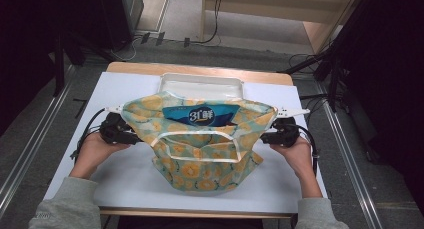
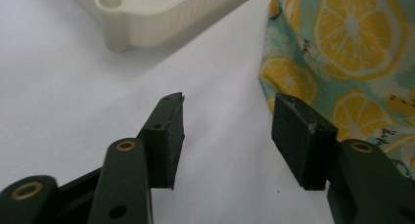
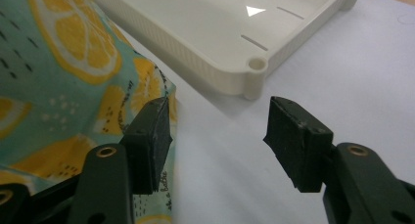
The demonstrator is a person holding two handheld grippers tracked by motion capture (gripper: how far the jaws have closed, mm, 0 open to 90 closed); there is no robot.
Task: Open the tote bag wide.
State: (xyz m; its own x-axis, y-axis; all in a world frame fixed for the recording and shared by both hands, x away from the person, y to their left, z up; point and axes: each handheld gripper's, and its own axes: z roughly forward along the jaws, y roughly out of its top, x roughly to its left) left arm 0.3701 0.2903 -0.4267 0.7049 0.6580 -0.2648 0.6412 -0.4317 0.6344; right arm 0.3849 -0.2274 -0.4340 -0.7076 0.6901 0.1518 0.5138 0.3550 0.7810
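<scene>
A fabric bag printed with lemon slices on teal lies in the middle of the white mat, its mouth spread wide. A blue packet sits in the opening. My left gripper rests at the bag's left edge and my right gripper at its right edge. In the left gripper view the left gripper stands open over bare mat, with the bag just beyond the right-hand jaw. In the right gripper view the right gripper is open too, and the bag lies behind the left-hand jaw. Nothing is between either pair of jaws.
A shallow white tray stands right behind the bag, its corner close to each gripper. The white mat covers a wooden table. Cables and dark stands surround the table on the floor.
</scene>
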